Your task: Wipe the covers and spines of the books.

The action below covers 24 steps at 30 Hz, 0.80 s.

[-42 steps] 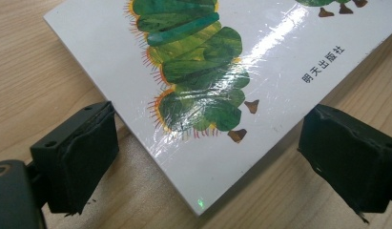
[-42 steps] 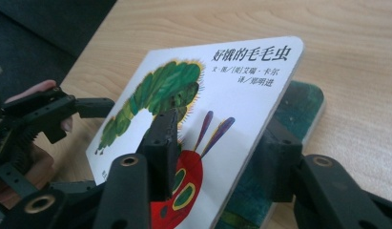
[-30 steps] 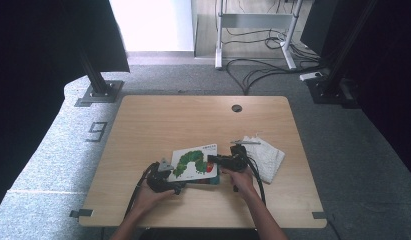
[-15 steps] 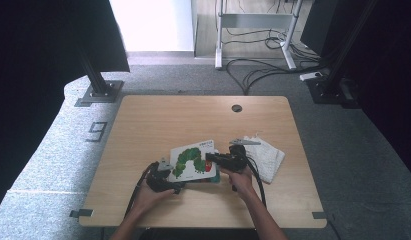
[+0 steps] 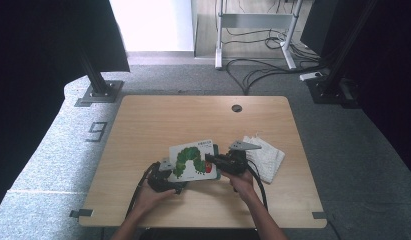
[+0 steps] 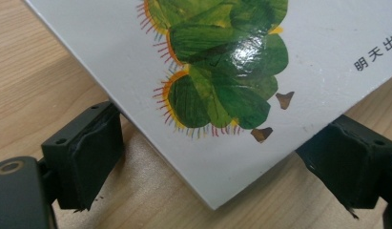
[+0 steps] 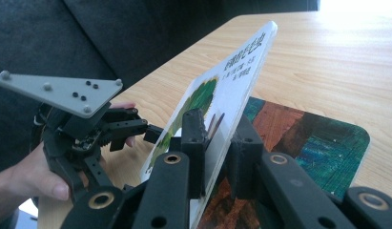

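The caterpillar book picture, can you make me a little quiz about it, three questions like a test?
1. True or false: the right gripper is clamped on the book cover.
2. What lies on the table beside the right gripper: (a) a white cloth, (b) a cup, (c) a ball?
3. Fill in: the left gripper has its jaws ____ around the cover's corner.

Key:
1. True; the cover is lifted, showing a colourful page.
2. (a).
3. Open; neither jaw clearly touches the cover.

Glossy card book cover [image 6: 241, 62], matt pale wood table [image 5: 158, 120], white textured cloth [image 5: 265, 157], rough grey carpet [image 5: 53, 165]
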{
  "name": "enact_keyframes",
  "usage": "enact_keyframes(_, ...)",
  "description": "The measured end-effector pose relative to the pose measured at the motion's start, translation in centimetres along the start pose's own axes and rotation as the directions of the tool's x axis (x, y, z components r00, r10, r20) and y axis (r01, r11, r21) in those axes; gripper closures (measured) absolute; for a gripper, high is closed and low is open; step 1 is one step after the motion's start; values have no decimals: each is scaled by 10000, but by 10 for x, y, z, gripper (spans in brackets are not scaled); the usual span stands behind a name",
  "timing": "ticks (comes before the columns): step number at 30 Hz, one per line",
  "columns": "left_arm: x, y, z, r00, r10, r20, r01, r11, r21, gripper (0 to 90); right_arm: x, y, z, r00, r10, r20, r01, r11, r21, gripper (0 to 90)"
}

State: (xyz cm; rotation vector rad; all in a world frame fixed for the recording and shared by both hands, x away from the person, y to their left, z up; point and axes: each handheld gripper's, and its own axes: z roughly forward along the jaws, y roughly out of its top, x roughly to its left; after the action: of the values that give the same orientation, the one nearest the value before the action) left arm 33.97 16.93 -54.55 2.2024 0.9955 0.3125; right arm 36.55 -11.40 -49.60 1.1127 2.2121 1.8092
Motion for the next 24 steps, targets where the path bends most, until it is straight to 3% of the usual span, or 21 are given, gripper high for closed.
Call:
enact_keyframes(8, -1, -1, -2, 9997, 87, 230, -86, 9999, -65, 108, 2, -7, -6, 9984, -535, -179, 532, 9984, -184, 785)
enact_keyframes(24, -1, -6, -12, 9971, 362, 666, -351, 9992, -186, 120, 6, -16, -14, 9946, -890, -538, 872, 9956, -342, 805)
